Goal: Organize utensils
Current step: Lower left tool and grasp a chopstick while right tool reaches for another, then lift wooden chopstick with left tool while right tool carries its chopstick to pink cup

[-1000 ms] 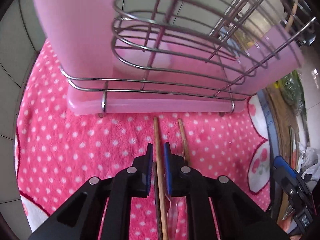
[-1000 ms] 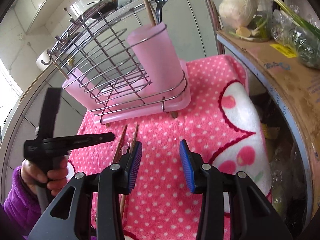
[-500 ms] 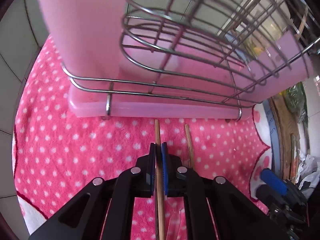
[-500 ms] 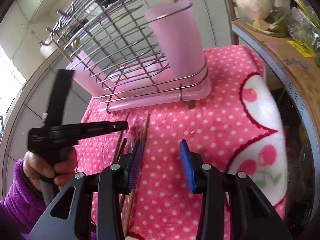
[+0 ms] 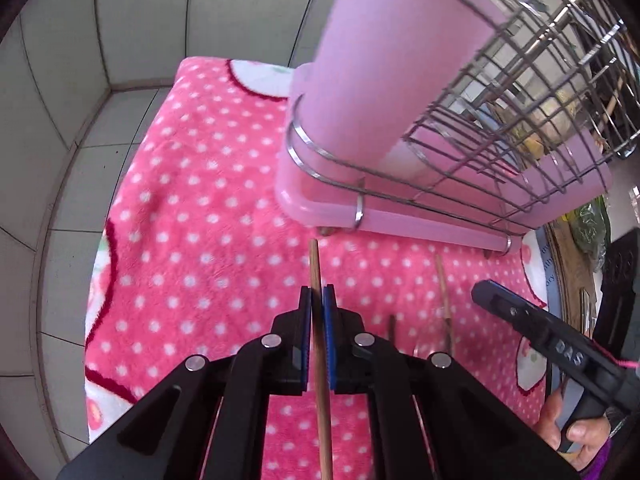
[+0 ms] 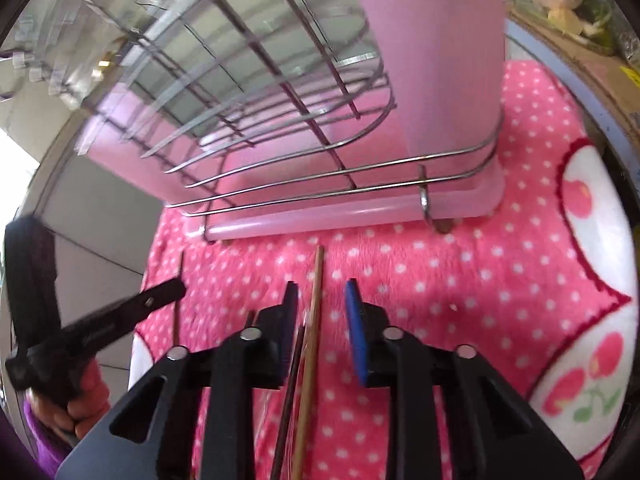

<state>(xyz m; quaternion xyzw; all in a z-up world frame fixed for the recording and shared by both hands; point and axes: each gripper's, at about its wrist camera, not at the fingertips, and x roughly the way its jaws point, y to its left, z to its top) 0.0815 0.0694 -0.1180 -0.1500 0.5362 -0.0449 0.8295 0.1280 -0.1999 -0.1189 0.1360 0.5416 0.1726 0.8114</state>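
My left gripper (image 5: 317, 294) is shut on a light wooden chopstick (image 5: 314, 264) and holds it above the pink dotted towel (image 5: 192, 220). A second wooden chopstick (image 5: 445, 292) and a dark one (image 5: 391, 326) lie on the towel to its right. My right gripper (image 6: 322, 292) is open, low over the towel, with a wooden chopstick (image 6: 316, 280) and a dark chopstick (image 6: 294, 356) lying between its jaws. A wire rack (image 6: 304, 128) with a pink cup (image 6: 440, 60) on a pink tray (image 6: 320, 220) stands just behind. The left gripper (image 6: 168, 292) also shows at the left.
The towel (image 6: 500, 280) covers the counter. Grey tiled wall (image 5: 100, 40) runs behind and left. A cardboard box with vegetables (image 6: 580, 20) sits at the right edge. The right gripper's body (image 5: 560, 356) is close at the left view's right.
My left gripper lifted with the chopstick and swung left, away from the rack. My right gripper moved forward and down over the chopsticks still on the towel.
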